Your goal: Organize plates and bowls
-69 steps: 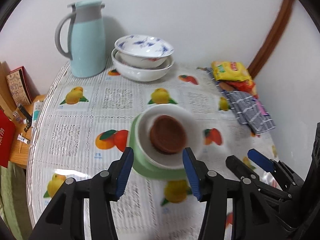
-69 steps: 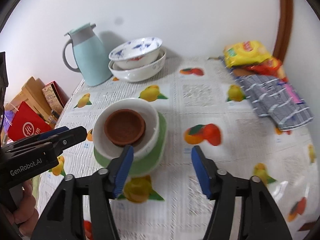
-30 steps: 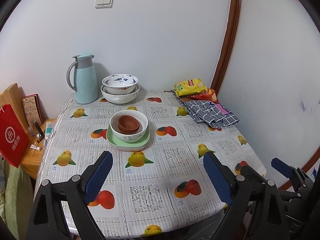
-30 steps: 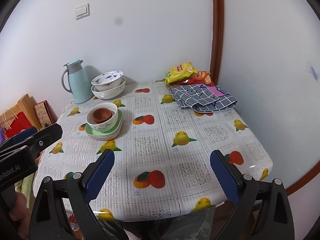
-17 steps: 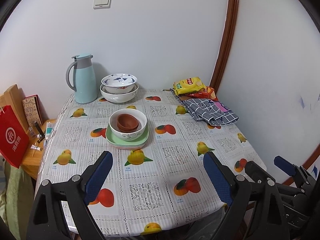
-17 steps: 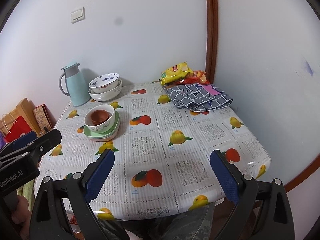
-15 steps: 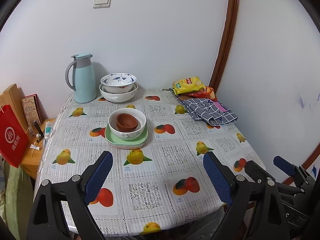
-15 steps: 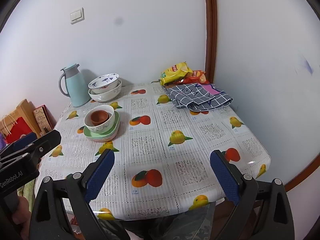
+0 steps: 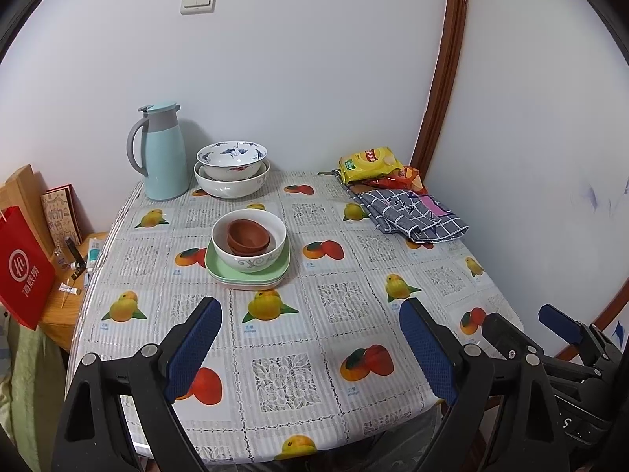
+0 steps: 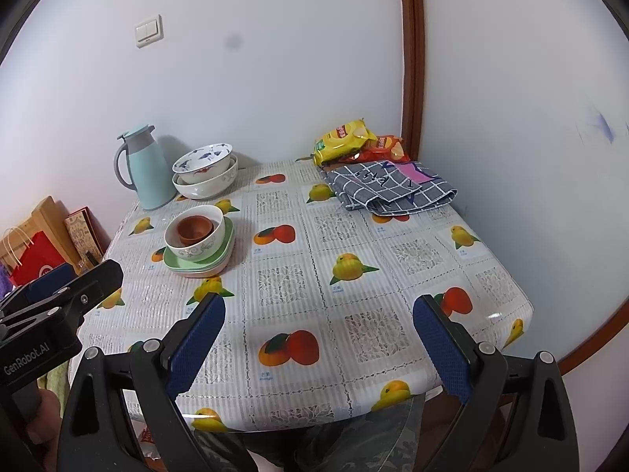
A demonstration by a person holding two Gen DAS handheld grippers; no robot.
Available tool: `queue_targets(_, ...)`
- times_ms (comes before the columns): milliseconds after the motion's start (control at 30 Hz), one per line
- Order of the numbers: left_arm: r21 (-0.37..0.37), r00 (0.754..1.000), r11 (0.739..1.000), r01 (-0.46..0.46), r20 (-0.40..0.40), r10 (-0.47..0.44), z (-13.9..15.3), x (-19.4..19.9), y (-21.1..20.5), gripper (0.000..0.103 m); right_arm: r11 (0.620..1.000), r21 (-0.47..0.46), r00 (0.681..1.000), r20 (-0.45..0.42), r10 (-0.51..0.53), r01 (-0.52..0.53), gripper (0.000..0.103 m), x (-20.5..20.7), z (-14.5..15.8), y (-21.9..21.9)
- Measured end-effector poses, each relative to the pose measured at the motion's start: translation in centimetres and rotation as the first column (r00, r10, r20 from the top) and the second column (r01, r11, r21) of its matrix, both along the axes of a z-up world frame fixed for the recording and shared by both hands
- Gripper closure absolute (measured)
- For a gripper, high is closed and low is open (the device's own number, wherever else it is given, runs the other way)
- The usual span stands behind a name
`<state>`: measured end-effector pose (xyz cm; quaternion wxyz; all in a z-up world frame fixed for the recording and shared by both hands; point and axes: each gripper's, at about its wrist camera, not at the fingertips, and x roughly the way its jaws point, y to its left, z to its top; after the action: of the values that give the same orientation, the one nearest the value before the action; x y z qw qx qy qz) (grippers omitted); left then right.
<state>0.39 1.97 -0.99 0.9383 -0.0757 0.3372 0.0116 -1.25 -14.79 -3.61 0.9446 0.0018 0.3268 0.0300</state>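
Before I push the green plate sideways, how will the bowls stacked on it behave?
The white bowl looks like glazed ceramic, so probably heavy and fragile. It only rests on the green plate, so it may slide. The brown bowls nested inside sit loose and could rattle.

Left tongs (image 9: pixel 310 348): jaws spread wide, nothing between the blue pads, angled downward. Right tongs (image 10: pixel 318 350): jaws spread wide, empty, angled downward, just beside the left.

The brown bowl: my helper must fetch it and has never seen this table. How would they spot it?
On the table, find the green plates near the middle. A white bowl sits on them, and the brown bowl nests inside: the only unglazed clay-coloured dish.
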Motion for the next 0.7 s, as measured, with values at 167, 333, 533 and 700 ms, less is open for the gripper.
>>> queue_targets(167, 0.0, 1.0, 1.0, 0.002, -0.001, -0.002, -0.11, -0.02, -0.06, 0.011, 1.0, 0.0, 1.0, 0.001, 0.0, 0.0, 0.007, -0.03, -0.02, 0.02)
queue_targets(333, 0.001, 1.0, 1.0, 0.004, 0.001, -0.004, -0.15, -0.03, -0.14, 0.011, 1.0, 0.001, 1.0, 0.0, 0.0, 0.0, 0.007, -0.03, -0.01, -0.04)
queue_targets(533, 0.003, 1.0, 1.0, 0.006, 0.001, -0.006, -0.17, -0.08, -0.29, 0.011, 1.0, 0.008, 1.0, 0.001, -0.002, 0.002, 0.007, -0.12, -0.02, 0.07)
queue_targets(700, 0.002, 1.0, 1.0, 0.006, 0.0, -0.006, -0.2, -0.07, -0.29, 0.011, 1.0, 0.008, 1.0, 0.005, -0.004, 0.004, 0.007, -0.21, 0.08, 0.15)
